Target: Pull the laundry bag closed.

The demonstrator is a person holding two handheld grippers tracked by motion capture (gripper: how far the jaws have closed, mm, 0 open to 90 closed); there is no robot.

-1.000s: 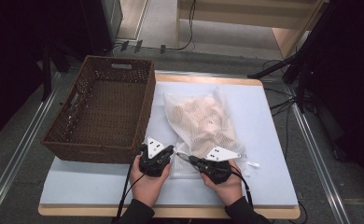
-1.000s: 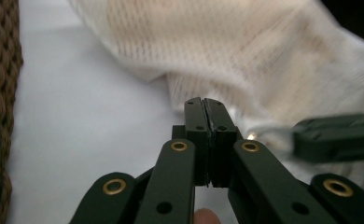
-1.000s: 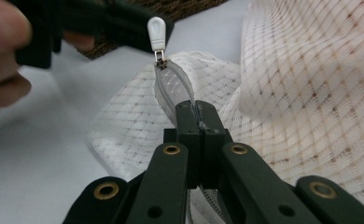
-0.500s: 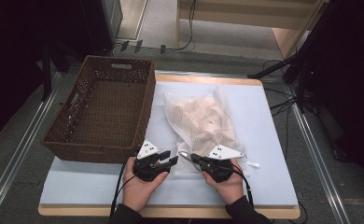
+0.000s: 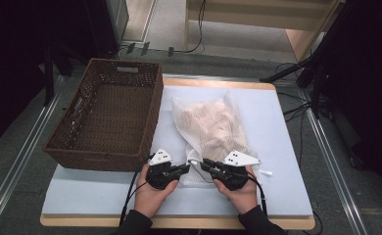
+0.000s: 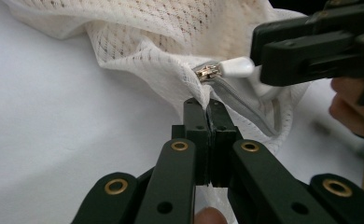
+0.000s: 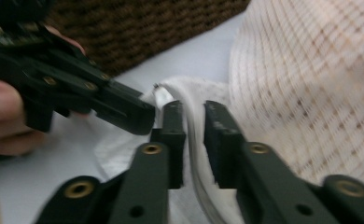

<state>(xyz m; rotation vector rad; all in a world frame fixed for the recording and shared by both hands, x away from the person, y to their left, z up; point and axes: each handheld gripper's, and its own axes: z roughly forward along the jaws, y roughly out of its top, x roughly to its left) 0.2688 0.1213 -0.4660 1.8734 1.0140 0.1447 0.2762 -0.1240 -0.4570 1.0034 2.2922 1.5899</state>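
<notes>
**Both tools at the near corner of the mesh bag**

My left tool (image 5: pixel 182 169) has its jaws pressed tight together on a fold of the white mesh bag (image 5: pixel 213 127), pinching the fabric just below the zip slider (image 6: pixel 208 73). In the left gripper view the metal slider sits directly ahead of my jaw tips, with its white pull tab (image 6: pixel 237 67) sticking out towards my right tool (image 6: pixel 264 51), whose tips reach the tab's far end; I cannot tell whether they grip it.

My right tool (image 5: pixel 204 163) has its jaws a little apart, and in the right gripper view a strip of the bag's edge runs through the gap between them. My left tool's tip lies just beside my left jaw there.

The bag, filled with pale contents, stretches away from both tools across the light blue worktop (image 5: pixel 91 193). A brown wicker basket (image 5: pixel 81 155) stands beyond my left tool, its near wall close to my left hand (image 5: pixel 150 196). My right hand (image 5: pixel 240 193) rests on the worktop behind its tool.
</notes>
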